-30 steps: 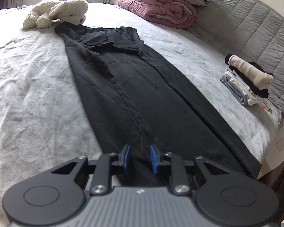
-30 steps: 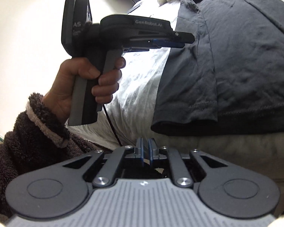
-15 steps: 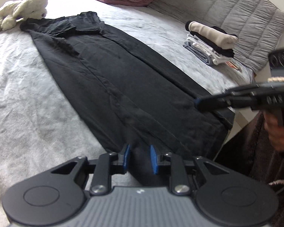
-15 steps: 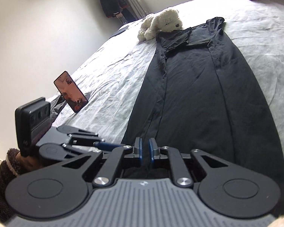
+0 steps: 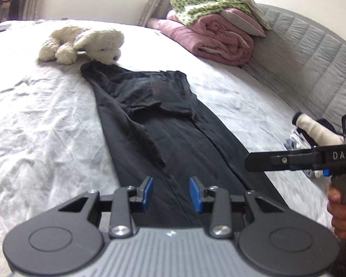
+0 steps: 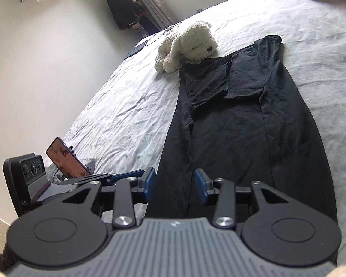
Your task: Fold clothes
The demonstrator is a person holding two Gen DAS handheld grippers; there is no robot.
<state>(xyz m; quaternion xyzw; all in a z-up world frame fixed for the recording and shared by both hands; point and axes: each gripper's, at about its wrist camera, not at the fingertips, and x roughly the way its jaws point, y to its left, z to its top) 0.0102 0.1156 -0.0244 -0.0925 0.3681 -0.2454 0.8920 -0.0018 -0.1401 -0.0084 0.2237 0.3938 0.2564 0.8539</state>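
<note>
Item: black dress (image 5: 173, 143), laid flat and lengthwise on the bed (image 5: 46, 124), running from about 6 o'clock, at the claws, up to 12 o'clock, where its top end touches a plush dog (image 5: 85, 43). Both long sides are already folded inward, and the sleeves are turned in over the chest.

Handling: judged light, thin and limp, with no stiffness. It is likely to sag and drag when lifted, and the folded-in flaps may slip open. A hold is best taken at the near hem, one claw at each corner, pinching all layers together.

Left claw (image 5: 170, 194): jaws opening, nothing between them, dress below. Right claw (image 6: 175, 187): jaws opening, nothing clamped, hem just ahead.

Other entries: phone (image 6: 65, 160) at 9 o'clock in the right view; pink quilt (image 5: 210, 39) at 1 o'clock; folded stack (image 5: 311, 136) at 3 o'clock in the left view.

Not made out: the near hem is hidden under both claw bodies, so contact with the cloth cannot be told. The stack is partly covered by the right claw. The neckline is lost in dark folds.
</note>
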